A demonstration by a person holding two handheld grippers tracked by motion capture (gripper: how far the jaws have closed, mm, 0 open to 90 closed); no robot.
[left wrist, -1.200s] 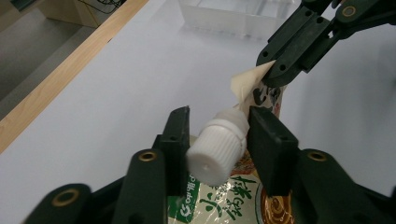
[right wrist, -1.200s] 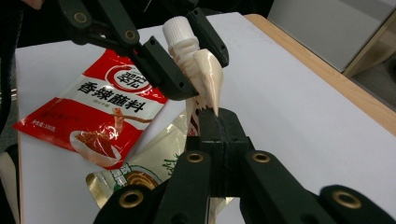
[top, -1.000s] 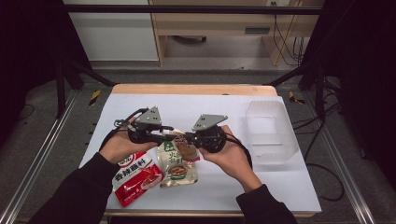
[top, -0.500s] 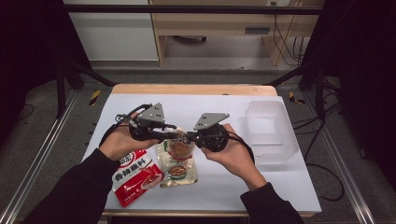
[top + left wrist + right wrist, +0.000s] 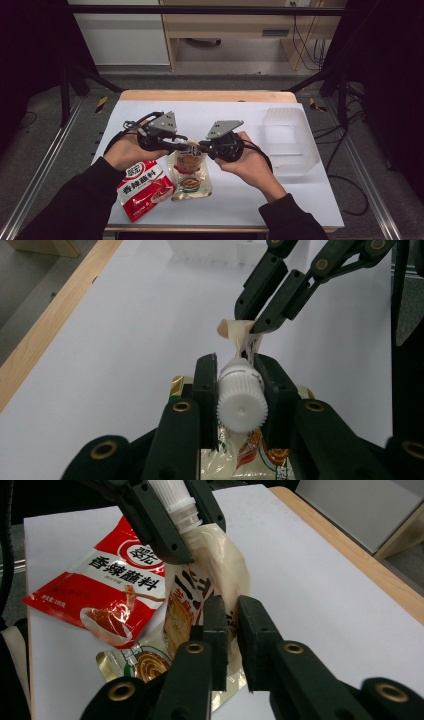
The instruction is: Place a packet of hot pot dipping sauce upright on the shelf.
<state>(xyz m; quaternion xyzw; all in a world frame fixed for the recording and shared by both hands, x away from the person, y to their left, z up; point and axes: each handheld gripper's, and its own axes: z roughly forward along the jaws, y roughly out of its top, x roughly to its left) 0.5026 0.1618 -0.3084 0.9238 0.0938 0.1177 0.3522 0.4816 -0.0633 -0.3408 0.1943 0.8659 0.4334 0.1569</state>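
While both claws meet over the middle of the white desk in the high view, the spouted sauce pouch is lifted at its top between them, its lower end beside the red seasoning packet, with a clear plastic container off to the right. In the left gripper view, the left claw is clenched on the pouch's white screw cap. In the right gripper view, the right claw pinches the pouch's edge, its jaws having just been opening slightly.
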